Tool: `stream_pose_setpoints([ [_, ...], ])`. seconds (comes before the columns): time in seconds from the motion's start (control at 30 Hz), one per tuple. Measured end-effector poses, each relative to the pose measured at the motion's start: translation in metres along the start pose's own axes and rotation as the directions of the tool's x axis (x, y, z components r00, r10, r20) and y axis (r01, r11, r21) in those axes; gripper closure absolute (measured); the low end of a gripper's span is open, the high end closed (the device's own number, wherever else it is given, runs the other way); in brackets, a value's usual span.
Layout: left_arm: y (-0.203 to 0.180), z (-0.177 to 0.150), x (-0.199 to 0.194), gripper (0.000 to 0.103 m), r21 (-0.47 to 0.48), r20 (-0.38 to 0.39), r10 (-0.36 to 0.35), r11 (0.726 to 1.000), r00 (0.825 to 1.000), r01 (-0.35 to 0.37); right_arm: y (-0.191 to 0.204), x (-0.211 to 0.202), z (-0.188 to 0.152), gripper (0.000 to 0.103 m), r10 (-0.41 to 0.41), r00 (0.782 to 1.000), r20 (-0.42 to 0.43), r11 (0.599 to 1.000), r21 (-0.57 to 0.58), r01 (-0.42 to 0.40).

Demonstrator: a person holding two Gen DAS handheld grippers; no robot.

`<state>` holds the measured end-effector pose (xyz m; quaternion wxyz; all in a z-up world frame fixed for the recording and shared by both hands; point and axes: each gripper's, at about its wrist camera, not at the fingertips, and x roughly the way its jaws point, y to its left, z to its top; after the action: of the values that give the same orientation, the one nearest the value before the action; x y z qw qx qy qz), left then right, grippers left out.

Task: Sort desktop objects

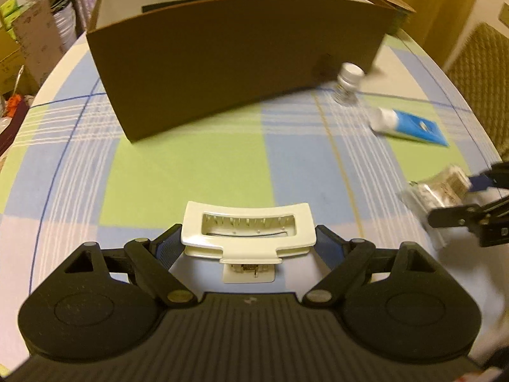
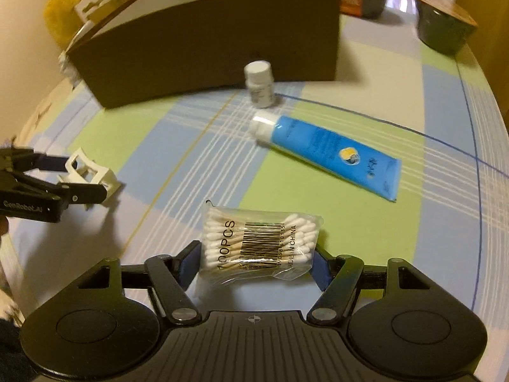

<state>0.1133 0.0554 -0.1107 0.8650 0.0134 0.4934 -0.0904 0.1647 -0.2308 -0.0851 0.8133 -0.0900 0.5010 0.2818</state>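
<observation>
The brown box [image 1: 235, 60] hides most of its inside; only a dark shape, possibly an item, shows over the rim. In the left wrist view the small white bottle [image 1: 348, 84] is blurred. The left gripper [image 1: 248, 245] clamps a white hair claw clip [image 1: 248, 229] between its fingers, above the checked tablecloth [image 1: 191, 165]. The right gripper [image 2: 256, 261] grips a bag of cotton swabs [image 2: 259, 245]. A blue tube [image 2: 327, 149] lies beyond it, near the bottle.

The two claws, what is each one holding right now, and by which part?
The left claw grips the white plastic hair clip by its two ends. The right claw grips the clear bag of cotton swabs across its short ends.
</observation>
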Motion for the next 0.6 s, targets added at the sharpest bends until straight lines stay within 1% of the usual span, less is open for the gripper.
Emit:
stream_pose_setpoints([
  [0.07, -0.001, -0.003, -0.002, 0.019, 0.0, -0.004, -0.005, 1.0, 1.0, 0.005, 0.002, 0.0, -0.002, 0.016, -0.001, 1.0, -0.006, 1.0, 0.007, 0.001],
  [0.13, -0.002, -0.004, -0.004, 0.019, -0.004, -0.005, -0.006, 1.0, 1.0, 0.006, 0.005, 0.0, -0.004, 0.012, -0.006, 1.0, 0.007, 1.0, 0.008, 0.006],
  [0.27, -0.002, -0.001, -0.006, 0.014, -0.026, 0.011, 0.0, 1.0, 1.0, 0.001, 0.011, -0.002, -0.006, 0.011, -0.026, 1.0, 0.017, 1.0, 0.003, 0.026],
  [0.47, -0.005, 0.003, -0.001, 0.014, -0.027, 0.017, 0.009, 1.0, 1.0, -0.009, 0.01, 0.004, -0.004, 0.011, -0.079, 0.995, 0.054, 0.997, 0.028, 0.077],
  [0.5, -0.006, 0.004, 0.001, 0.016, -0.029, 0.016, 0.012, 1.0, 1.0, -0.012, 0.01, 0.006, -0.003, 0.011, -0.084, 0.995, 0.054, 0.996, 0.026, 0.083],
  [0.57, -0.009, 0.005, 0.004, 0.019, -0.021, 0.013, 0.01, 1.0, 1.0, -0.009, 0.012, 0.009, -0.003, 0.012, -0.097, 0.994, 0.048, 0.995, 0.014, 0.096],
  [0.6, -0.01, 0.005, 0.004, 0.019, -0.011, 0.015, 0.005, 1.0, 1.0, -0.005, 0.014, 0.01, -0.004, 0.017, -0.105, 0.994, 0.044, 0.995, 0.004, 0.105],
])
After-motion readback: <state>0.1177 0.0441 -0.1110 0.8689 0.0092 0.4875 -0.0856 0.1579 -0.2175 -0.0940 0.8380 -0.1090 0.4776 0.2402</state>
